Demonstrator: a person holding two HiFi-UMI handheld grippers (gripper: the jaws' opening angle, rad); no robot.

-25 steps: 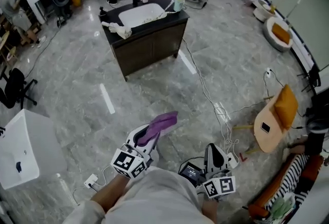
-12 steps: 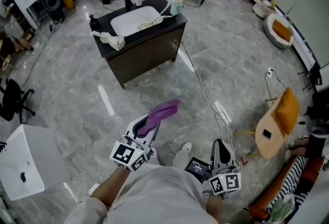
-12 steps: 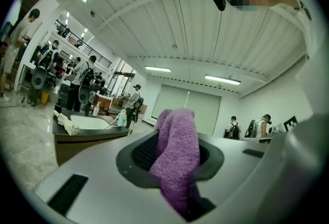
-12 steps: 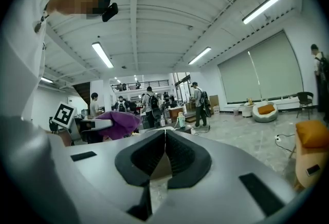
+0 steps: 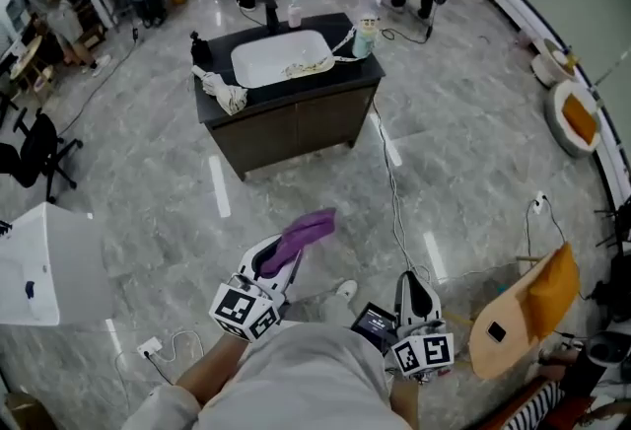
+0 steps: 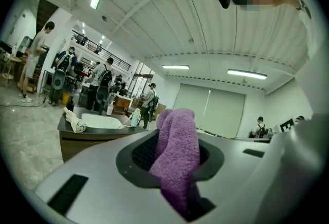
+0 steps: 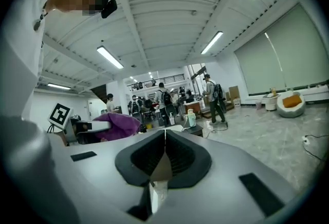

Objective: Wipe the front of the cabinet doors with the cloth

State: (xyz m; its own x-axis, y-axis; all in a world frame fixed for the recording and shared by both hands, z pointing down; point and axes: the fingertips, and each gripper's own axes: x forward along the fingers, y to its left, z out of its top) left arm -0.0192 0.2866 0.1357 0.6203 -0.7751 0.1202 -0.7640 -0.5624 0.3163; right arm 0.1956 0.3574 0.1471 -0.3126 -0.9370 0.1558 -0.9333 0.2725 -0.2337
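A dark cabinet [image 5: 296, 127] with two front doors and a white sink on top stands across the floor, well ahead of me. My left gripper [image 5: 281, 255] is shut on a purple cloth [image 5: 304, 234] that sticks out past its jaws; the cloth [image 6: 177, 156] fills the middle of the left gripper view, with the cabinet [image 6: 87, 141] small at the left. My right gripper [image 5: 414, 295] hangs low at my right side, jaws pressed together on nothing. In the right gripper view the cloth [image 7: 115, 124] shows at the left.
A white cable [image 5: 394, 201] runs along the floor from the cabinet's right end toward me. A pale rag [image 5: 225, 93] and a bottle [image 5: 363, 35] lie on the countertop. A white box [image 5: 44, 265] sits at left, a wooden chair [image 5: 523, 320] at right. People stand beyond the cabinet.
The head view has shifted: the cabinet now sits more to the right and nearer the centre. Both grippers hold the same pose, the cloth still in the left one.
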